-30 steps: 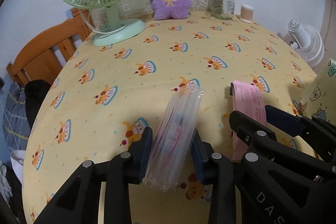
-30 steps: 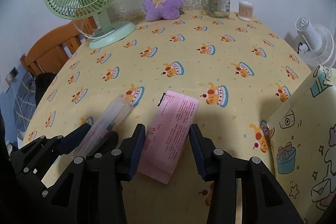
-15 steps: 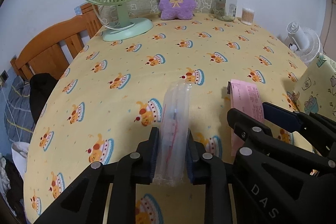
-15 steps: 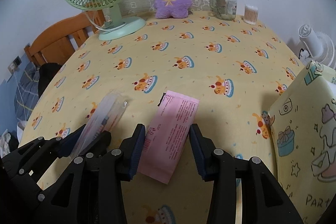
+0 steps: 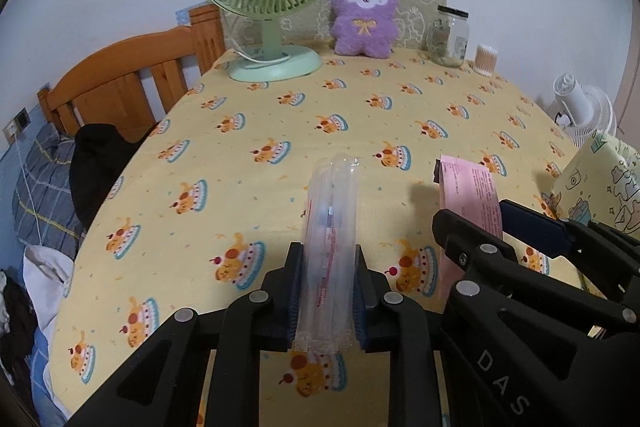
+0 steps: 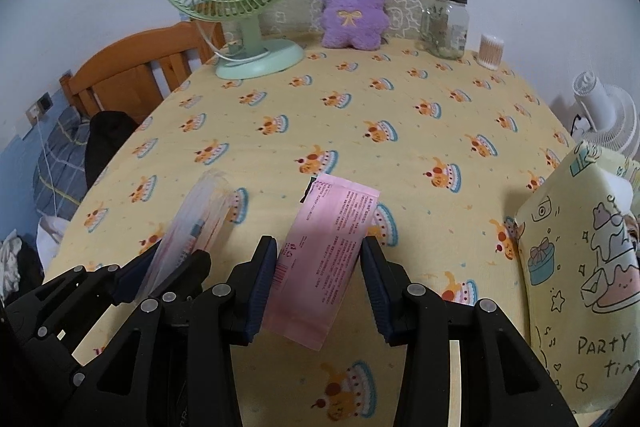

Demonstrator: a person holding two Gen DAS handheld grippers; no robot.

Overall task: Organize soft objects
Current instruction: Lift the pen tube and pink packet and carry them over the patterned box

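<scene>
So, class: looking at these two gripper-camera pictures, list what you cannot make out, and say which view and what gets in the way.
- Small print on the flat pink packet: right wrist view, too small to read.
- Contents of the clear plastic sleeve: left wrist view, blurred by glare and wrinkles.
- Inside of the yellow cartoon-print gift bag: both views, its wall hides it and the edge cuts it off.
- Contents of the clear glass jar: too small and distant.

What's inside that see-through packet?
Through the clear plastic packet some red and blue print or contents show. The left hand-held gripper covers its sides; what's inside is too blurry to name.
</scene>
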